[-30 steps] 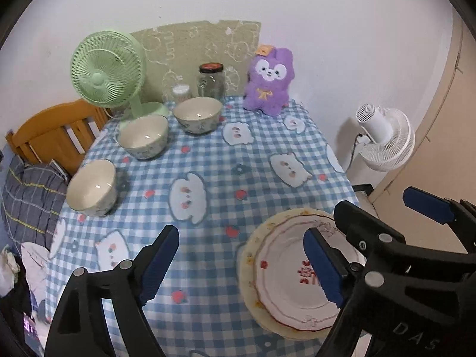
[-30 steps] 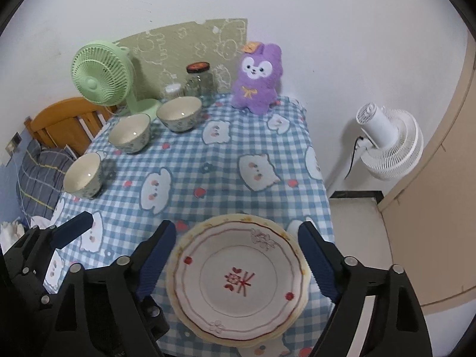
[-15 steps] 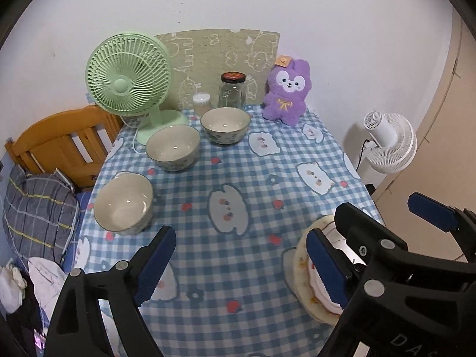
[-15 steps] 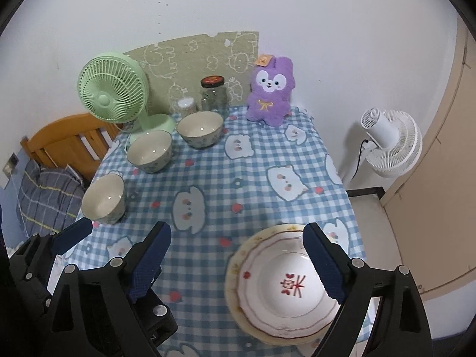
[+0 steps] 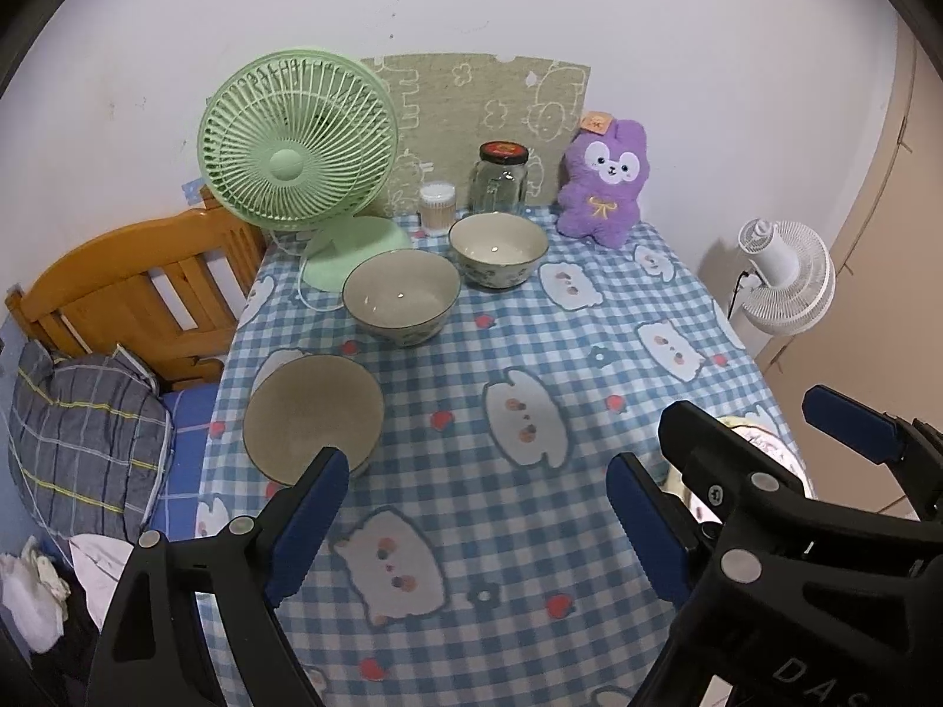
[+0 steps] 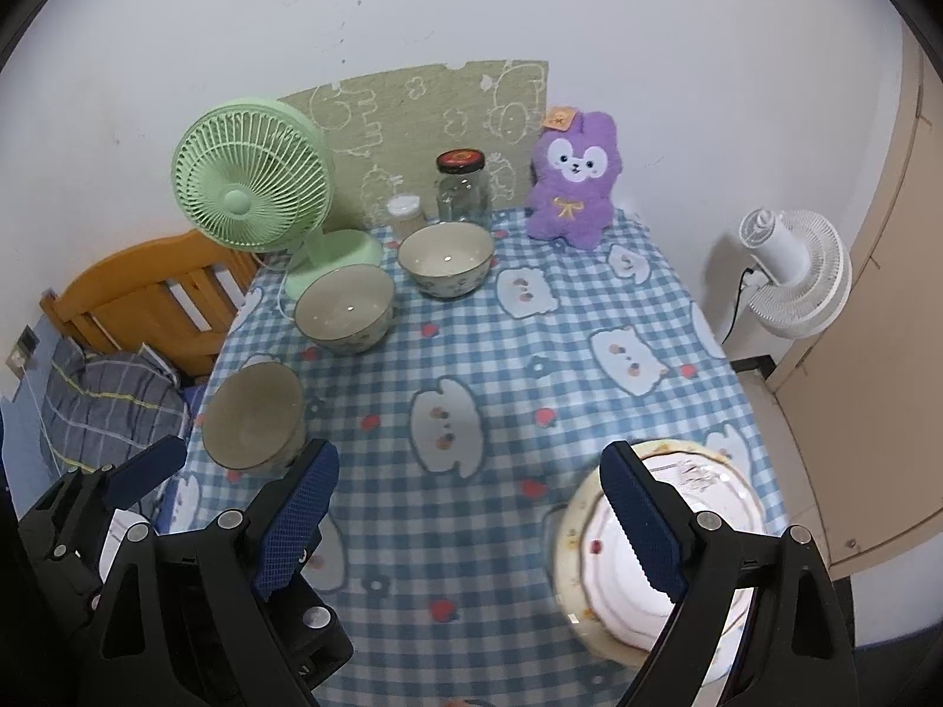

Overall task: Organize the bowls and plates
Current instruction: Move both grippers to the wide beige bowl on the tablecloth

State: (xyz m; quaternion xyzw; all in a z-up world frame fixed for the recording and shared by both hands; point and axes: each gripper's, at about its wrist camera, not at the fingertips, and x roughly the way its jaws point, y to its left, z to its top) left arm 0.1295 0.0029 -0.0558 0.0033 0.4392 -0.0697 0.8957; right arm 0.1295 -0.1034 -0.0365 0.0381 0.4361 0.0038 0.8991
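In the left wrist view, the left tongs [image 5: 474, 521] are spread wide and hold nothing above the counter [image 5: 530, 353]. Three bowls [image 5: 401, 296] stand along its left side. In the right wrist view, the right tongs [image 6: 468, 521] are also spread, empty, and the plates [image 6: 589, 530] lie stacked at the near right corner.

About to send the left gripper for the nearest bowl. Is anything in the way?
Nothing visible. The nearest bowl sits just beyond the left gripper, slightly left of its open fingers, with only bare checked tablecloth between. The other two bowls stand farther back.
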